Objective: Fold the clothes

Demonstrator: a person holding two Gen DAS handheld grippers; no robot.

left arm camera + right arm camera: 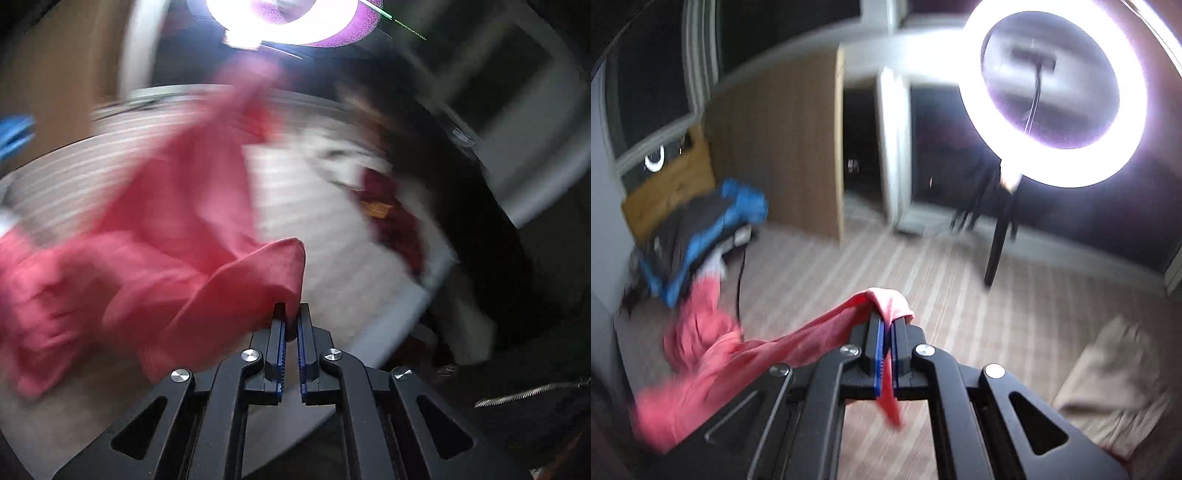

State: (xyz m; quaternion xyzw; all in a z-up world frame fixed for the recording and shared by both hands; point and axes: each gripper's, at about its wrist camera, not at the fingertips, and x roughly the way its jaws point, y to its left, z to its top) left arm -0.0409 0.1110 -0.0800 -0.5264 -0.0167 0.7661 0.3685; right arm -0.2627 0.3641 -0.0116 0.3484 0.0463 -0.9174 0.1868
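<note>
Coral-pink soft cotton garment (155,236) is up in the air, strung between both grippers above the striped bed cover (332,229). Left gripper (291,314) has its jaws nearly together with a bunched corner of the cloth pinched at the tips; right gripper (889,325) is clamped tight too, a fold of the same pink fabric draped over its tips and a tail of it hanging down between the blue pads (880,363).

This looks light and floppy — it sags and billows between the two holds, so it will drape wherever gravity takes it rather than keep a shape. Best held at corners or along a hem, well apart, so the cloth stretches flat; a mid-fabric pinch would likely just bunch it.

Hard to read plenty here — both views are smeared by blur. What kind of garment it is, sleeves or legs, I cannot tell. A dark maroon cloth (391,218) lies on the bed, its shape unclear, and a blue-and-black heap (701,232) sits by the wooden headboard (665,184). Bright ring lamp (1056,96) washes out the background.
</note>
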